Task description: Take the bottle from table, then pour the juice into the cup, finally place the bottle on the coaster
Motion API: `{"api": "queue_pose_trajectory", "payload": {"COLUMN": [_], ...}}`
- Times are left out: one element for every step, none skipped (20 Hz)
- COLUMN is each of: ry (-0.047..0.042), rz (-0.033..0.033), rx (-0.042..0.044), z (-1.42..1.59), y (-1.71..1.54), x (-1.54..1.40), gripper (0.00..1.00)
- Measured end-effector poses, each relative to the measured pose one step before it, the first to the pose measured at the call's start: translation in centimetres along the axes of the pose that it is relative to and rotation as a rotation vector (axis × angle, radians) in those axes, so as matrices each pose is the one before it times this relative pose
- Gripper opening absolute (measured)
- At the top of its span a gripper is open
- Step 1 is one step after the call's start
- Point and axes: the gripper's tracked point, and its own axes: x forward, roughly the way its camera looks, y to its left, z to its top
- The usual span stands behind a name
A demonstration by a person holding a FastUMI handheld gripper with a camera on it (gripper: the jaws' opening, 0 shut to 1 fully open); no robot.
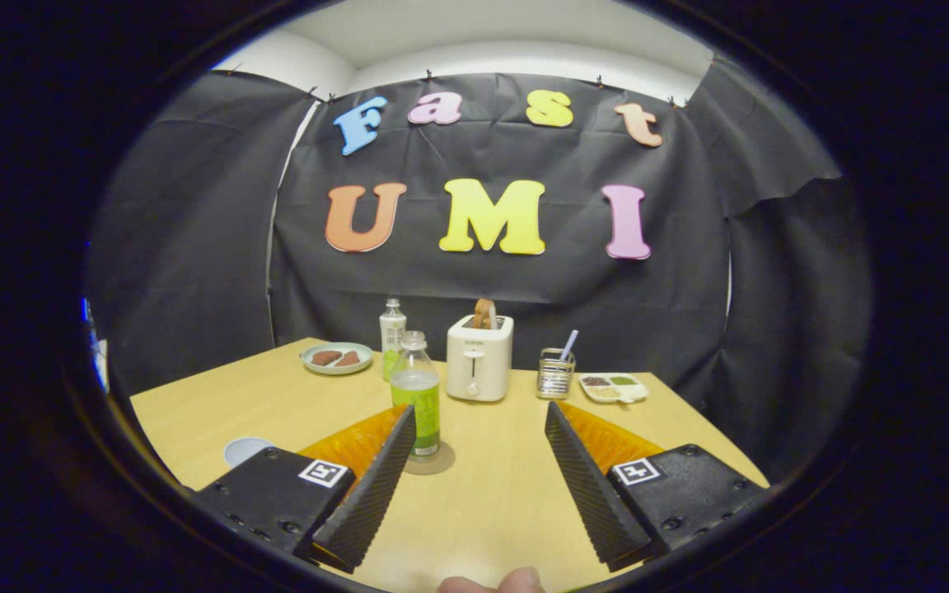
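Hovering low in the frame, the gripper (481, 416) is spread wide, empty; the bottle (416, 394) already stands on the coaster (440, 461), so backing straight off avoids toppling it.

I see a matt pale wood table (491, 494), a clear plastic bottle (417, 394), ribbed black rubbery fingers (376, 486), and a glossy white plastic toaster (479, 358).

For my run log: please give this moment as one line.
claw: open, empty | bottle: upright on coaster, beside left finger | cup: left of claw | bottle released
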Motion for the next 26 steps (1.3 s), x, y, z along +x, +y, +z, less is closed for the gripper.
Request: {"api": "queue_pose_trajectory", "payload": {"ry": [-0.01014, -0.00448, -0.01230, -0.01831, -0.01788, -0.01229, -0.00413, -0.01022, -0.01601, -0.02056, -0.01850, -0.01386, -0.00744, -0.00188, 0.00416, 0.01218, 0.00370, -0.00430, -0.00307, -0.00029, 0.00373, 0.00678, 0.00273, 0.00404, 0.00431, 0.00481], "rz": [0.00080, 0.00298, -0.00210, -0.00058, 0.00240, 0.00429, 0.00336, 0.00275, -0.00382, -0.00738, -0.00878, 0.00470, 0.00481, 0.00511, 0.00814, -0.00070, -0.00439, -0.00081, -0.00147, -0.00260, -0.00822, -0.01145, -0.00020, 0.00398, 0.00362, 0.00458], "rx": [0.00313, -0.00488, -0.00082, 0.01120, 0.01705, 0.01875, 0.00684, -0.00423, -0.00260, -0.00900, -0.00655, 0.00297, 0.00323, 0.00770, 0.00819, 0.00308, 0.00094, 0.00076, -0.00249, -0.00057, -0.00457, -0.00948, -0.00776, -0.00538, -0.00081, 0.00362], "z": [0.224, 0.143, 0.149, 0.565, 0.323, 0.085, -0.229, -0.105, 0.251, 0.377, 0.390, 0.249, -0.054, -0.076, -0.330, -0.370, -0.244, -0.046, 0.014, -0.036, -0.212, -0.256, -0.172, -0.138, -0.192, -0.173], "y": [-0.551, -0.588, -0.807, -0.654, -0.396, -0.233, -0.228, -0.191, -0.333, -0.423, -0.712, -0.128, 0.085, -0.101, -0.035, -0.139, -0.341, -0.151, -0.033, -0.100, -0.152, -0.168, 0.193, 0.250, 0.231, 0.219], "x": [-1.530, -1.369, -1.325, -1.261, -1.242, -1.000, -0.945, -0.824, -0.865, -0.594, -0.843, -0.516, -0.322, -0.075, -0.097, 0.004, -0.142, -0.120, -0.069, -0.023, 0.200, 0.207, 0.124, 0.117, 0.230, 0.136], "gripper": [1.00, 1.00, 1.00, 1.00, 1.00, 1.00, 1.00, 1.00, 1.00, 1.00, 1.00, 1.00, 1.00, 1.00, 1.00, 1.00, 1.00, 1.00, 1.00, 1.00, 1.00, 1.00, 1.00, 1.00, 1.00, 1.00]}}
